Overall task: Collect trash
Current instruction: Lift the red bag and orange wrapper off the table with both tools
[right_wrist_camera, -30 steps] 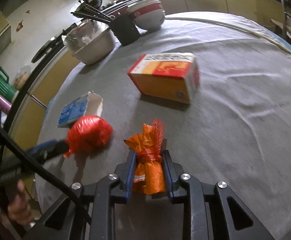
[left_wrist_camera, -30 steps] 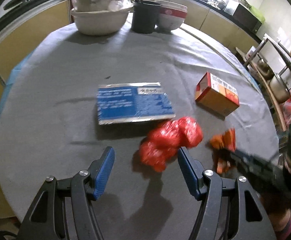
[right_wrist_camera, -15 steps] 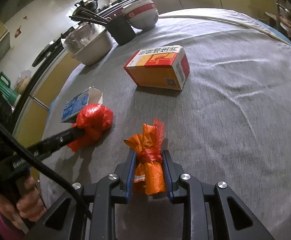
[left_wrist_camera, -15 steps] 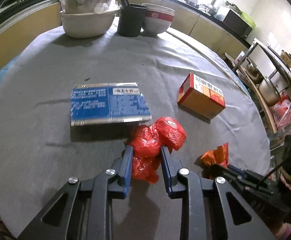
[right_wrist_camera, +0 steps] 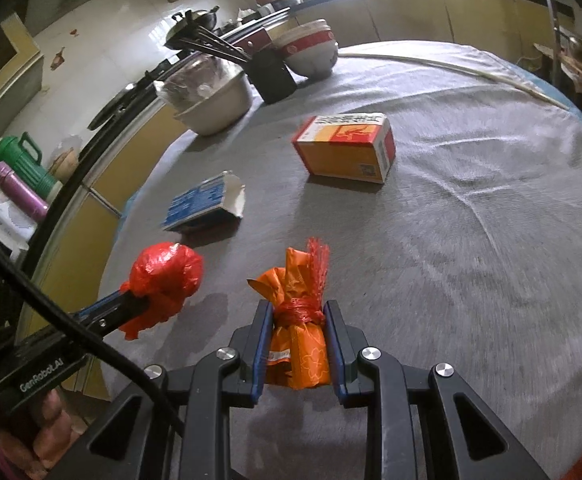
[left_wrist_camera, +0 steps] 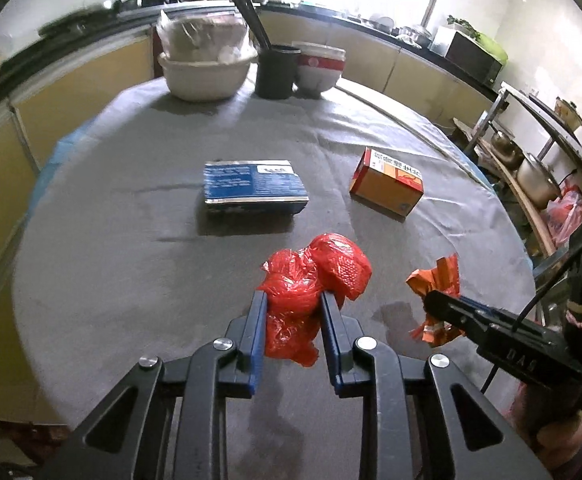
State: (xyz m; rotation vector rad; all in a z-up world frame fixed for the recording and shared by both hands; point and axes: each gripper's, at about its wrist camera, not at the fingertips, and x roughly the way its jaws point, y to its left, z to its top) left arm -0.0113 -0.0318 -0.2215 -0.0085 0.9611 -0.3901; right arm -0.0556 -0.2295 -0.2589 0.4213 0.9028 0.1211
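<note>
Gripping trash in both claws, a person clears a round kitchen table (left_wrist_camera: 131, 240) covered in grey cloth. The left gripper (left_wrist_camera: 293, 312) is clamped narrow on a crumpled red plastic bag (left_wrist_camera: 315, 276), which bulges forward and to the right past the fingertips; the bag appears lifted clear of the cloth, its shadow lying apart from it. The right gripper (right_wrist_camera: 297, 324) is pinched on an orange wrapper bundle (right_wrist_camera: 297, 320) tied with red netting, its long axis running straight out along the fingers.

Two pieces remain on the table. A flat blue packet (left_wrist_camera: 253, 190) lies ahead of the left claw and slightly to its left, long side across the line of the fingers. An orange carton (right_wrist_camera: 345, 148) lies straight ahead of the right claw, well apart from it, its long side also crosswise. The blue packet seems nearer the left hand, the carton nearer the right, yet both claws are full, so the loads probably have to be dropped somewhere first; no bin shows in either view. Bowls (left_wrist_camera: 203, 72) and a dark utensil cup (left_wrist_camera: 275, 70) stand at the far edge.
</note>
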